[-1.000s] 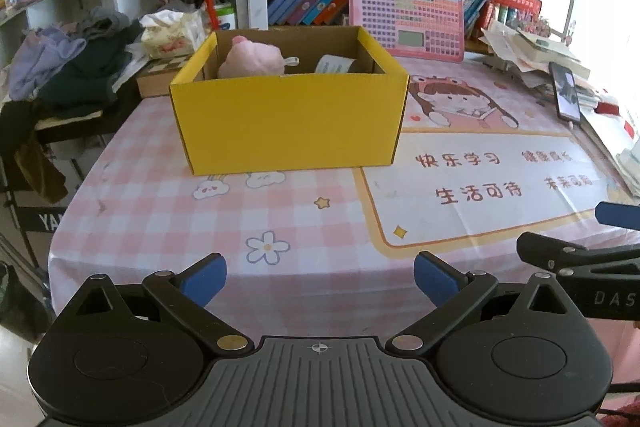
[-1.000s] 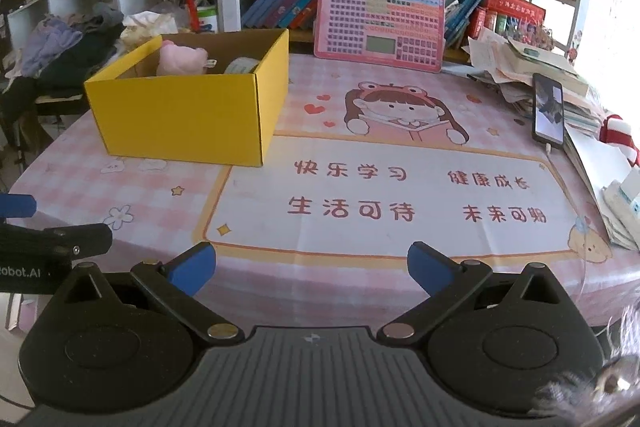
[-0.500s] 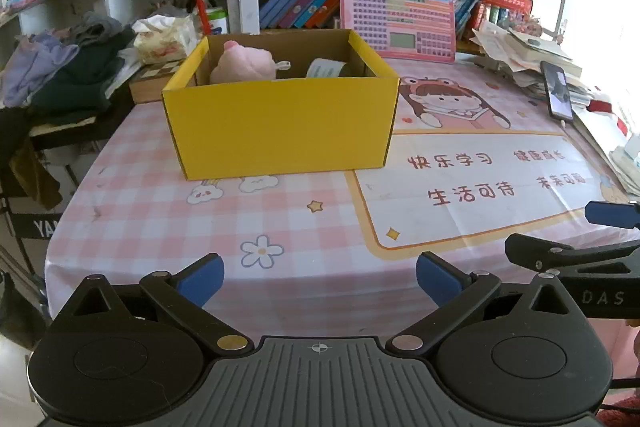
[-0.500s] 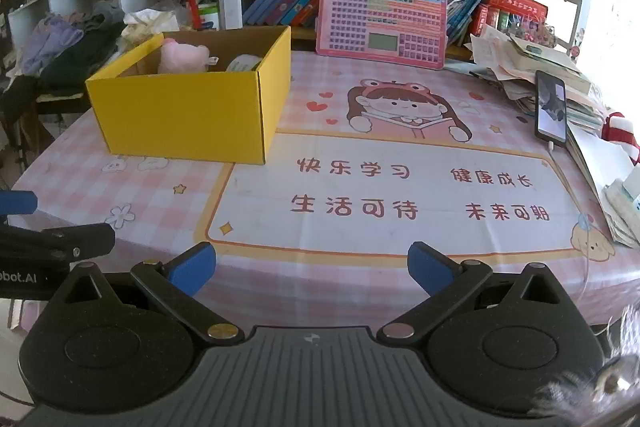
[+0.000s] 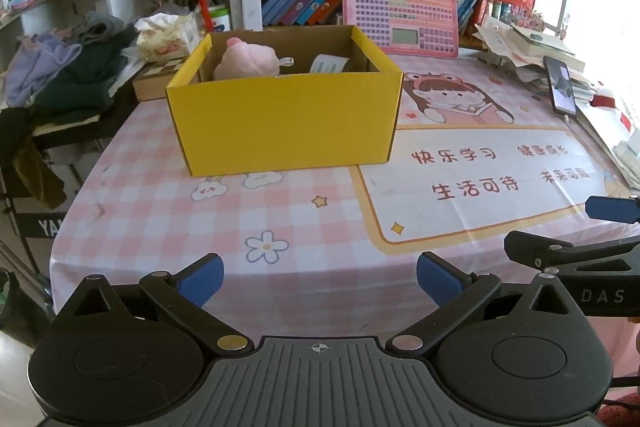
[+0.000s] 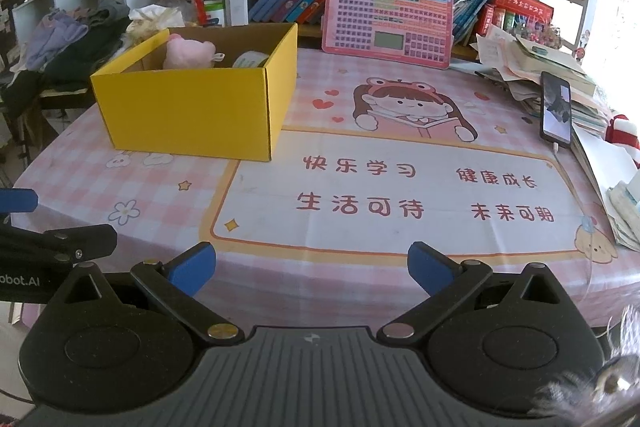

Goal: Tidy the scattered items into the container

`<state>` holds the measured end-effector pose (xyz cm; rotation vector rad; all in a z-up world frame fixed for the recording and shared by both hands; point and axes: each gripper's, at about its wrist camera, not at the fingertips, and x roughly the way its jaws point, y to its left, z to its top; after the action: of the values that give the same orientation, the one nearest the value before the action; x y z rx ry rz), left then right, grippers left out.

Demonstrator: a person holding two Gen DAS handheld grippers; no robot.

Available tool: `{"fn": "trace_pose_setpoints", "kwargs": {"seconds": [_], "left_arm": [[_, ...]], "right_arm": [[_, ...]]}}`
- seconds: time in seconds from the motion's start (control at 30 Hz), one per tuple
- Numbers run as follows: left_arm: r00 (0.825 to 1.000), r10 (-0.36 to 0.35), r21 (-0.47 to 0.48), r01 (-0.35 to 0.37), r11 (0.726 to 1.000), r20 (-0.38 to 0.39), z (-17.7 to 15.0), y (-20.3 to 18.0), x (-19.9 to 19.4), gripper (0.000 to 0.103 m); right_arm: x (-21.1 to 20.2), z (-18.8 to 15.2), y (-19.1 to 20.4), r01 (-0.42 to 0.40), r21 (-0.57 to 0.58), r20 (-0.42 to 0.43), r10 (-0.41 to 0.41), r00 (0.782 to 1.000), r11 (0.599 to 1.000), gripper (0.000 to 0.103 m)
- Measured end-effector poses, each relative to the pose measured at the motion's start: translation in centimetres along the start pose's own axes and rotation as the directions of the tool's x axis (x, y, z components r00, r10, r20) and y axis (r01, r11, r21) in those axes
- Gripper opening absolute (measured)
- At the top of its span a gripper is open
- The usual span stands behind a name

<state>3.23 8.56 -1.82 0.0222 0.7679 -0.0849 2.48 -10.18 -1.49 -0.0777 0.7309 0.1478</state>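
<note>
From the left wrist view, the left gripper (image 5: pixel 320 273) was spread wide with nothing between its blue pads (image 5: pixel 202 277), low at the near edge of the table (image 5: pixel 300 227). The yellow box (image 5: pixel 286 123) stood at about 12 o'clock from it, well apart, on the pink checked cloth. Inside the box a pink plush toy (image 5: pixel 246 63) lay toward the left, and a white roll (image 5: pixel 330 63) beside it on the right. At 3 o'clock, the fingers of the right gripper (image 5: pixel 576 233) came in from the side.

From the right wrist view, the right gripper (image 6: pixel 312 263) was also wide and held nothing. The yellow box (image 6: pixel 192 111) was at about 11 o'clock, the plush toy (image 6: pixel 188 51) and the roll (image 6: pixel 250 59) visible over its rim. A pink keyboard toy (image 6: pixel 390 21) leaned on the shelf at 12 o'clock, and a phone (image 6: pixel 556 109) lay at 2 o'clock on a pile of papers. The cloth between the gripper and the box carried only its printed drawings.
</note>
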Motion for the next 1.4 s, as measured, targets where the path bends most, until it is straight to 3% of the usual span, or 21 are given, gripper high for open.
{"fn": "trace_pose_setpoints", "kwargs": {"seconds": [1.4], "left_arm": [[0.998, -0.056, 0.053, 0.058, 0.997, -0.036, 0.3, -1.7, 1.0, 0.103]], "right_arm": [[-0.4, -0.6, -1.4, 0.049, 0.057, -0.016, -0.048, 0.999, 0.997, 0.103]]}}
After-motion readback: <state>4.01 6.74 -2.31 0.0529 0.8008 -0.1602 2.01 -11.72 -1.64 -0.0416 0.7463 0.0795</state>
